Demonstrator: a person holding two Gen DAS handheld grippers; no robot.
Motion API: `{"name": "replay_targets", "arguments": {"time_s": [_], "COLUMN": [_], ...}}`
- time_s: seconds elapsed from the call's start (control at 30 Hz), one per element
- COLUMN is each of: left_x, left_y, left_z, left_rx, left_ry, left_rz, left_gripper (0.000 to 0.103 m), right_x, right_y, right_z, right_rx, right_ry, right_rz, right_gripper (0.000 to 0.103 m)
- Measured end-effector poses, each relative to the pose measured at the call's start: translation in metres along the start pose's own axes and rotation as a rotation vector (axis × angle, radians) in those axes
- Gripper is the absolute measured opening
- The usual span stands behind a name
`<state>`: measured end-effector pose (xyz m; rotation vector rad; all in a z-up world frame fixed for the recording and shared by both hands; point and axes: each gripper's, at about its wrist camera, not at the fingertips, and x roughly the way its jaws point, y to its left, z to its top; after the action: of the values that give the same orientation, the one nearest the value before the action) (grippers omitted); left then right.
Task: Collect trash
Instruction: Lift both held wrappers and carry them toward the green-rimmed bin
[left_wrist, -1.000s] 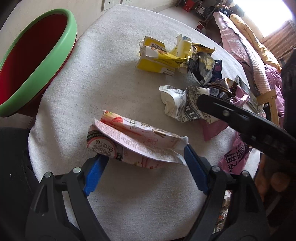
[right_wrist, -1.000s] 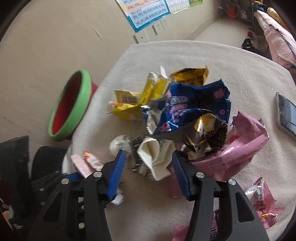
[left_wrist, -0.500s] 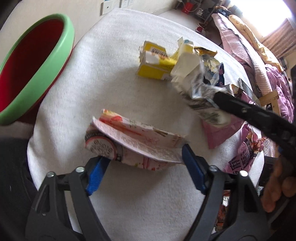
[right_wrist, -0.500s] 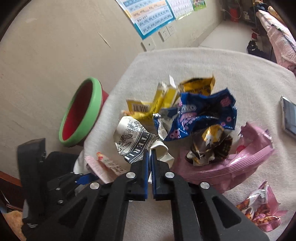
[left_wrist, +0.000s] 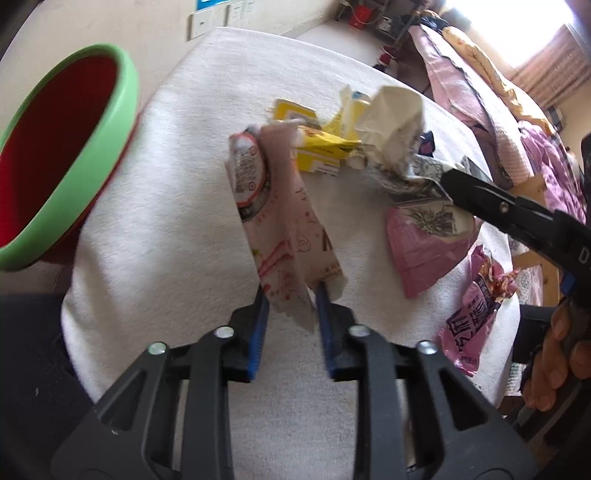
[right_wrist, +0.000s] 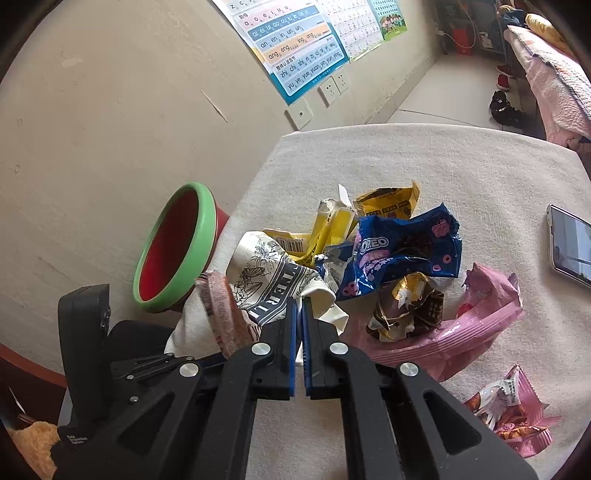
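Both wrappers look light, limp, crinkly: left claw (left_wrist: 290, 295) closing on pale pink printed wrapper's (left_wrist: 284, 221) end, right claw (right_wrist: 298, 317) clenched on crumpled white black-printed paper wrapper (right_wrist: 266, 280), best pinched at bunched folds.

- The left wrist fisheye sits just behind the left gripper (left_wrist: 291, 295), looking steeply down and forward along its black fingers at the near edge of the round table covered in white towelling (left_wrist: 177, 229).
- It is very close; the red bin with a green rim (left_wrist: 74, 192) fills its left edge, slightly blurred.
- The right wrist fisheye rides behind the right gripper (right_wrist: 298, 314), tilted less steeply, so it takes in the far beige wall (right_wrist: 110, 110) and the floor beyond.
- Both views share the table, the bin (right_wrist: 184, 251), the yellow crushed carton (left_wrist: 325, 147) (right_wrist: 332, 229) and the white printed paper wrapper (left_wrist: 402, 147) (right_wrist: 266, 280).
- Each sees the other gripper, probably from the side.
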<state>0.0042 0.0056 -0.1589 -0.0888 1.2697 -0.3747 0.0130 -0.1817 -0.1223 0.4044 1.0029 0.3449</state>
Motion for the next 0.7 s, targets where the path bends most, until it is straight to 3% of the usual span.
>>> {"name": "replay_targets", "arguments": {"time_s": [0.03, 0.07, 0.4, 0.53, 0.7], "left_x": [-0.003, -0.006, -0.017, -0.001, 0.007], "left_y": [0.004, 0.007, 0.027, 0.032, 0.025], "left_z": [-0.001, -0.002, 0.009, 0.015, 0.014], "left_rx": [-0.017, -0.032, -0.129, -0.153, -0.105], "left_ry": [0.003, -0.002, -0.081, -0.046, -0.038], "left_rz": [0.001, 0.001, 0.067, 0.064, 0.065], "left_gripper": [0.055, 0.057, 0.059, 0.059, 0.056], "right_x": [-0.001, -0.001, -0.002, 0.0, 0.001], "right_y": [-0.001, -0.001, -0.004, -0.004, -0.003], "right_z": [0.0, 0.0, 0.0, -0.001, -0.001], "right_rx": [0.003, 0.006, 0.02, 0.019, 0.015], "right_ry": [-0.002, -0.003, -0.006, -0.001, 0.001], "right_rz": [0.0, 0.0, 0.001, 0.001, 0.001], "right_gripper": [0.003, 0.003, 0.003, 0.003, 0.003]}}
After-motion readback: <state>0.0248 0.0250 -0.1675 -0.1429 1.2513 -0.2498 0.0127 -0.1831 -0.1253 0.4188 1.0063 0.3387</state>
